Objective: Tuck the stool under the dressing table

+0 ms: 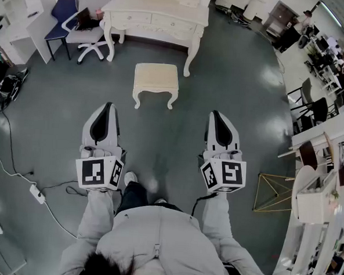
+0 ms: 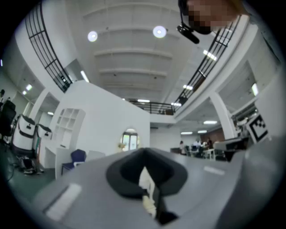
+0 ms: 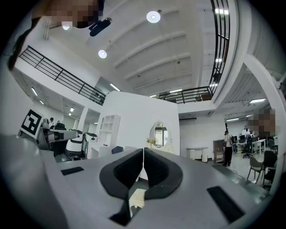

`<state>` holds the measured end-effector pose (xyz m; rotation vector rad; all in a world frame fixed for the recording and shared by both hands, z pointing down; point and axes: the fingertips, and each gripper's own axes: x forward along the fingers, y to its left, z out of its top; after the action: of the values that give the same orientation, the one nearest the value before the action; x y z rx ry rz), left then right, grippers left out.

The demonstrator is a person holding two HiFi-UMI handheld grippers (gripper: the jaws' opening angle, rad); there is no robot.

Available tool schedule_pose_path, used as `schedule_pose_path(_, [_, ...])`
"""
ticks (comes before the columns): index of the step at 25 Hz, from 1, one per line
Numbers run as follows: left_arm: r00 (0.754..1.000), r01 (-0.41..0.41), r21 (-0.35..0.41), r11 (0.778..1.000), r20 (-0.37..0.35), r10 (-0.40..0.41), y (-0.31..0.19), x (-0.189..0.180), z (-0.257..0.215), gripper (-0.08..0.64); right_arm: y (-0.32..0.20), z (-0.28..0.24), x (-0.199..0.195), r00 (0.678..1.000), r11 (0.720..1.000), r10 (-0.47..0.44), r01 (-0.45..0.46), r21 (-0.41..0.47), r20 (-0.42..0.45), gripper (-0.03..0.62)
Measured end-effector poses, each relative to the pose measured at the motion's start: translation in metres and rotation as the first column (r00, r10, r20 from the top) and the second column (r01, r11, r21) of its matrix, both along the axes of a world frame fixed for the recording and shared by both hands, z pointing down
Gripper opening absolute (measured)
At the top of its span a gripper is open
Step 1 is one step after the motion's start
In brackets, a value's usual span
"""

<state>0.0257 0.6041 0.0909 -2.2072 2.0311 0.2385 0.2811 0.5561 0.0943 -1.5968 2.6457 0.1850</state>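
Note:
A cream stool (image 1: 156,80) with curved legs stands on the grey floor, out in front of the white dressing table (image 1: 156,20) and apart from it. My left gripper (image 1: 108,108) and right gripper (image 1: 215,116) are held side by side, short of the stool, pointing toward it. Both are shut with nothing between the jaws. In the right gripper view the stool (image 3: 136,199) shows through the slit below the shut right gripper (image 3: 143,163), with the oval mirror (image 3: 159,135) beyond. The left gripper (image 2: 144,167) fills the left gripper view and hides most of the stool (image 2: 149,203).
A white office chair (image 1: 90,24) and a blue chair (image 1: 61,15) stand left of the dressing table. Cables and a power strip (image 1: 36,194) lie on the floor at left. A gold wire frame (image 1: 275,191) and white shelving (image 1: 315,218) stand at right.

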Motion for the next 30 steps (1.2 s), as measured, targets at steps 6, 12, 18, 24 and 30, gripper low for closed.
schedule_pose_path(6, [1.000, 0.003, -0.006, 1.000, -0.002, -0.003, -0.004, -0.005, -0.001, 0.009, -0.003, -0.001, -0.006, 1.000, 1.000, -0.001, 0.001, 0.001, 0.002, 0.002])
schedule_pose_path(12, [1.000, -0.004, 0.000, 1.000, -0.002, 0.004, -0.022, -0.020, -0.003, 0.009, -0.019, -0.002, -0.020, 1.000, 1.000, 0.015, -0.015, 0.006, 0.003, 0.002])
schedule_pose_path(18, [1.000, -0.028, 0.004, 1.000, 0.005, 0.028, -0.054, -0.040, -0.004, 0.009, -0.047, -0.005, -0.038, 0.999, 0.999, 0.031, -0.032, 0.018, 0.028, 0.002])
schedule_pose_path(24, [0.999, -0.040, 0.014, 0.999, -0.003, 0.040, -0.094, -0.068, -0.007, 0.009, -0.077, -0.008, -0.067, 0.999, 0.998, 0.045, -0.046, 0.036, 0.023, 0.002])
schedule_pose_path(30, [0.997, -0.072, 0.021, 0.997, 0.005, 0.072, -0.118, -0.095, -0.006, 0.009, -0.096, -0.007, -0.087, 0.995, 0.995, 0.087, -0.089, 0.042, 0.047, 0.003])
